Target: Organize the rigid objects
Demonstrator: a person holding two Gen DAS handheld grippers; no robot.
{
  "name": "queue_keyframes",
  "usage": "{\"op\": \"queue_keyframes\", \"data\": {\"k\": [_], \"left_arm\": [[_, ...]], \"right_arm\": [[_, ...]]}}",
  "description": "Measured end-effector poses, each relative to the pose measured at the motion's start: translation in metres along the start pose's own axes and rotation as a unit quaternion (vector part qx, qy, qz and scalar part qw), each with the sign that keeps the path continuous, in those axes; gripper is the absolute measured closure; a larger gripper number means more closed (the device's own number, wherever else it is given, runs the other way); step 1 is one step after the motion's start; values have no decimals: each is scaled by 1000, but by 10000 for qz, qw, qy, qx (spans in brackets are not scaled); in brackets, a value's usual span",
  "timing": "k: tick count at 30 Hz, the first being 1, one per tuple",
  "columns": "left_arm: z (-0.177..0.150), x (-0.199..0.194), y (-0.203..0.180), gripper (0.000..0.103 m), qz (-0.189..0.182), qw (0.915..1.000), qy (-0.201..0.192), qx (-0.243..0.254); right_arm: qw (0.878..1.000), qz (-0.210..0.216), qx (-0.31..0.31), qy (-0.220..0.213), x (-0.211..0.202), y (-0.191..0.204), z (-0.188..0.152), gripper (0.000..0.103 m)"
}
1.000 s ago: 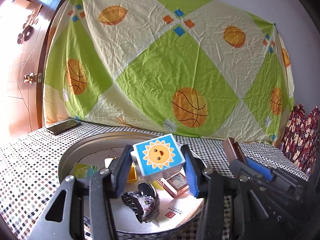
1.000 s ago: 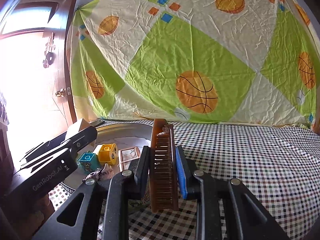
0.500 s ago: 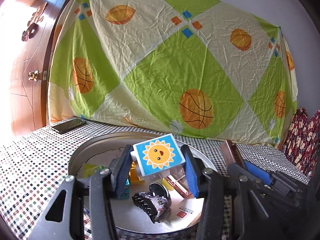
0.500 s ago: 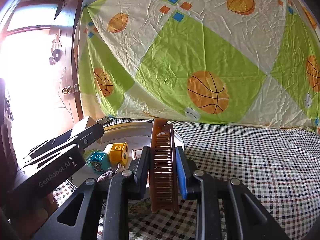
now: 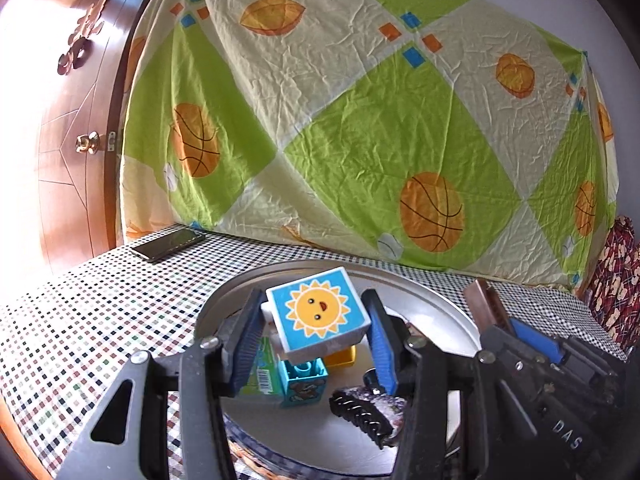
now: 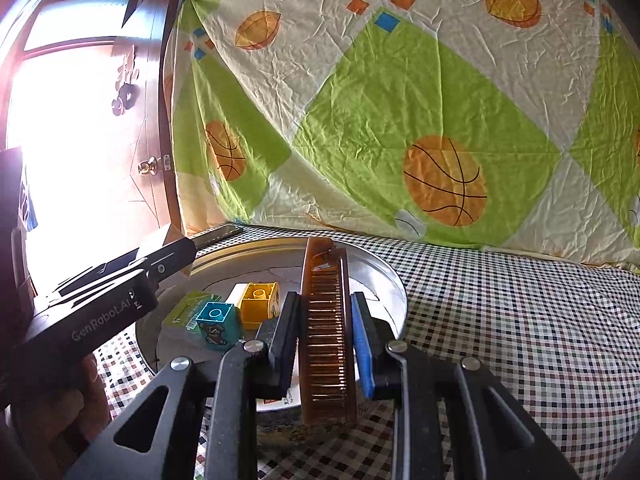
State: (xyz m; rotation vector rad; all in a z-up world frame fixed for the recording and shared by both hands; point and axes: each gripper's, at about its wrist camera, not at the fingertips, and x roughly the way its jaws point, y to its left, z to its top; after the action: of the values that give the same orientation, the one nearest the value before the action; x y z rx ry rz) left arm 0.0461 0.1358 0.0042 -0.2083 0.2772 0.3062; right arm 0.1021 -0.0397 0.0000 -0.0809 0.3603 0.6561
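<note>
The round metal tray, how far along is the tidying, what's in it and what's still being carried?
Done: the metal tray already holds a blue block, a yellow block, a green packet and a black hair claw. In hand: the left gripper clamps a sun block above the tray; the right gripper clamps a brown comb. Left: setting both down. A phone lies on the tablecloth.

Open checkered cloth (image 6: 520, 320) right of the tray (image 6: 384, 272); blocks (image 6: 258, 300) crowding its left half.
</note>
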Motion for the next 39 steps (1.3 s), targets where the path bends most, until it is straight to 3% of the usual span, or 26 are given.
{"op": "queue_keyframes", "data": {"k": [12, 17, 23, 27, 29, 35, 39], "left_arm": [[8, 39, 11, 54, -31, 9959, 882, 205], [4, 48, 12, 54, -55, 9938, 1086, 229], [1, 53, 13, 54, -104, 9918, 1255, 238], [0, 53, 12, 54, -108, 9913, 1287, 244], [0, 51, 11, 50, -42, 9915, 1260, 305], [3, 42, 17, 20, 135, 9934, 1112, 255], [7, 33, 16, 9, 310, 9944, 941, 354]], "right_arm": [[9971, 263, -78, 703, 57, 18, 26, 75], [9944, 205, -133, 1031, 76, 22, 24, 75], [9934, 257, -132, 1113, 80, 23, 19, 75], [9944, 233, -164, 1021, 75, 24, 20, 64], [9951, 196, -122, 965, 72, 23, 20, 54], [9972, 6, 126, 732, 56, 9, 20, 31], [9980, -90, 178, 605, 46, 6, 23, 24]]}}
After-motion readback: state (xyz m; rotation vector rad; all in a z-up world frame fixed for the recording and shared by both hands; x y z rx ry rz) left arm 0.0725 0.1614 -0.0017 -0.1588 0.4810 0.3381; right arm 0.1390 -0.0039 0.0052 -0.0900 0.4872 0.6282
